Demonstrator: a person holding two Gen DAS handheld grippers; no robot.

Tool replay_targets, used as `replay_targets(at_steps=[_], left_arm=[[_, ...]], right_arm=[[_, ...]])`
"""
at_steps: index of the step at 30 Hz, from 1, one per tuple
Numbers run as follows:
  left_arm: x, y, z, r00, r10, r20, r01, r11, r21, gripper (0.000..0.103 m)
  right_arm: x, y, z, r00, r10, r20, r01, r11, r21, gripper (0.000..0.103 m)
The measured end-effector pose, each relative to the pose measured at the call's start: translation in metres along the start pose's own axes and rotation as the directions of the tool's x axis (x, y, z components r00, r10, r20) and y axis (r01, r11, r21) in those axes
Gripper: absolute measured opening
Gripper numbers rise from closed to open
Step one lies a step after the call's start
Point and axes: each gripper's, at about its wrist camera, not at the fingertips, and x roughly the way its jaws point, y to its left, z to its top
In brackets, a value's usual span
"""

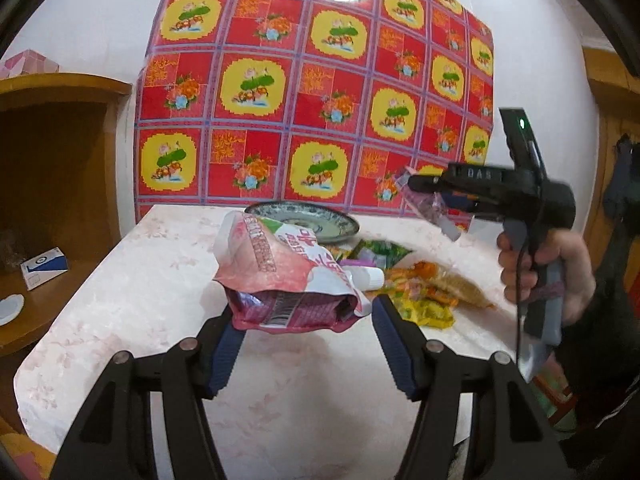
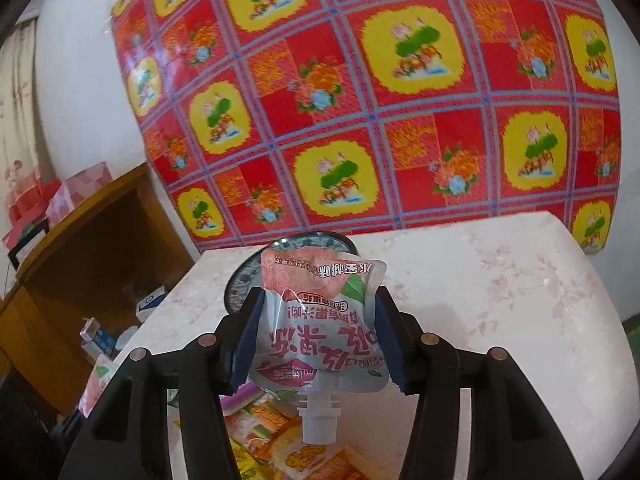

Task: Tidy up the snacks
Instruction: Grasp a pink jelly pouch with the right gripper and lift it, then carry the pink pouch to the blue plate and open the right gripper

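Both fingers [image 1: 302, 356] [image 2: 316, 344] grip pouches [image 1: 288, 280] [image 2: 320, 320]; plate [image 1: 340, 220] looks empty, snack pile [image 1: 424, 292] unsorted on the surface [image 1: 120, 280].

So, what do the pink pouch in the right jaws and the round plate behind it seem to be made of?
Pink pouch: looks like flexible plastic or foil laminate, glossy; it crinkles and reflects light, with a white, hard-looking plastic spout.
Plate: probably glazed ceramic; its patterned rim has a sheen, though blur leaves this open.

Snack pile [image 1: 424, 292] beside plate [image 1: 308, 220]
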Motion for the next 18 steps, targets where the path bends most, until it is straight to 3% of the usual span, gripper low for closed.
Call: replay_targets(at_steps=[3, 7, 13, 18], left_arm=[[-0.003, 0.002, 0.01, 1.0, -0.023, 0.019, 0.023, 1.0, -0.003, 0.066], [0.001, -0.001, 0.028, 0.999, -0.002, 0.04, 0.0, 0.999, 0.044, 0.066], [0.017, 0.004, 0.062, 0.999, -0.036, 0.013, 0.035, 0.997, 0.071, 0.066], [0.038, 0.016, 0.083, 0.998, -0.04, -0.039, 0.043, 0.996, 0.076, 0.066]], right_arm=[[-0.003, 0.007, 0.001, 1.0, -0.01, 0.02, 0.011, 0.999, -0.031, 0.055], [-0.002, 0.011, 0.004, 0.999, -0.02, 0.025, 0.021, 0.999, -0.05, 0.055], [0.008, 0.013, 0.018, 1.0, 0.007, -0.02, -0.008, 0.997, -0.077, 0.055], [0.018, 0.018, 0.031, 0.998, -0.033, -0.053, 0.024, 0.988, -0.152, 0.056]])
